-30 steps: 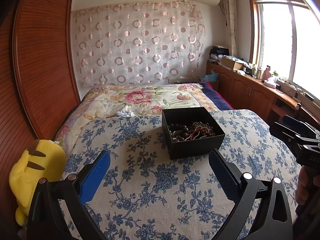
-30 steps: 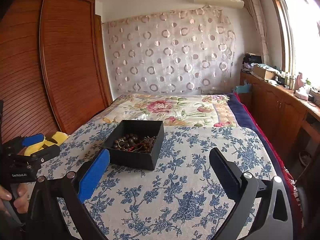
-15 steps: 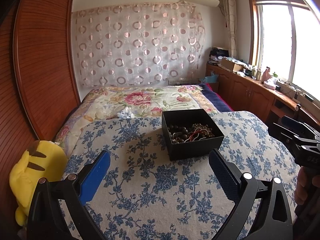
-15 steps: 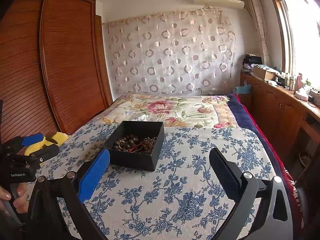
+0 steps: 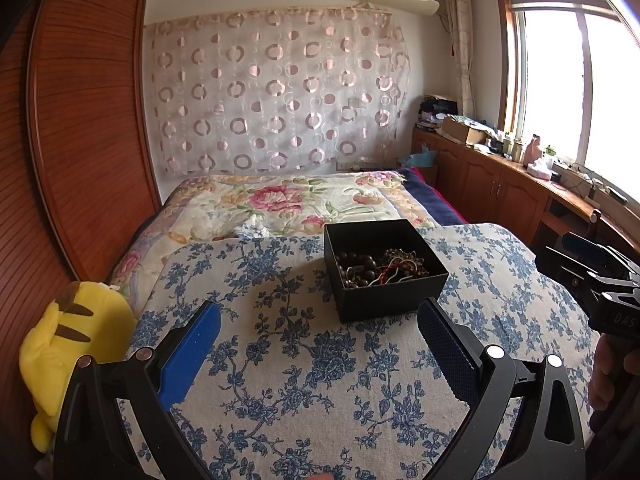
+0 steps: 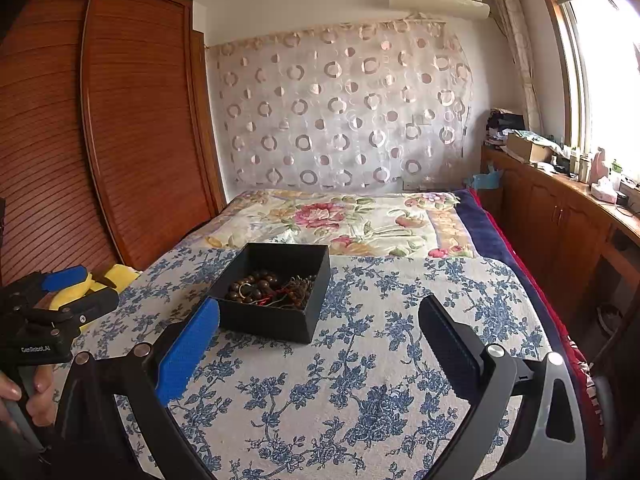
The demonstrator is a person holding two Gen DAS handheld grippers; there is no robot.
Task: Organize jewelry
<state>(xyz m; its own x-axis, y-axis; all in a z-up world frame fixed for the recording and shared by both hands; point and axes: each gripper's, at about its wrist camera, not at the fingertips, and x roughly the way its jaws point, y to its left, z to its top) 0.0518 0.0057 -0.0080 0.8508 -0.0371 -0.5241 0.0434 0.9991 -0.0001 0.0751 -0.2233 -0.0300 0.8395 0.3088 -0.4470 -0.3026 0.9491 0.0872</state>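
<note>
Left wrist view: the left gripper (image 5: 316,344) is seen nearest, its black frame low in the picture and its two blue-padded fingers (image 5: 188,356) spread wide, with nothing between them. Under it lies the white bedspread printed with blue flowers (image 5: 280,380). Farther on, near the far edge of this bedspread, the open square black cardboard box (image 5: 384,270) is placed; it is apart from both grippers. Inside it, dark round wooden beads (image 5: 352,262) and tangled chains with a red cord (image 5: 396,268) are heaped together. At the left edge of the bedspread a yellow plush toy (image 5: 76,344) is leaned by the brown slatted wooden wardrobe (image 5: 88,120). At the right edge of the picture the right gripper (image 5: 580,258) is held by a hand (image 5: 612,376).

From the right wrist view, the right gripper (image 6: 320,344) is also spread wide and empty, and the black box (image 6: 276,292) is found just beyond its left finger, not touched. Behind the bedspread a quilt with pink flowers (image 6: 340,220) is laid, and at the wall a sheer curtain with ring pattern (image 6: 340,108) is hung.
</note>
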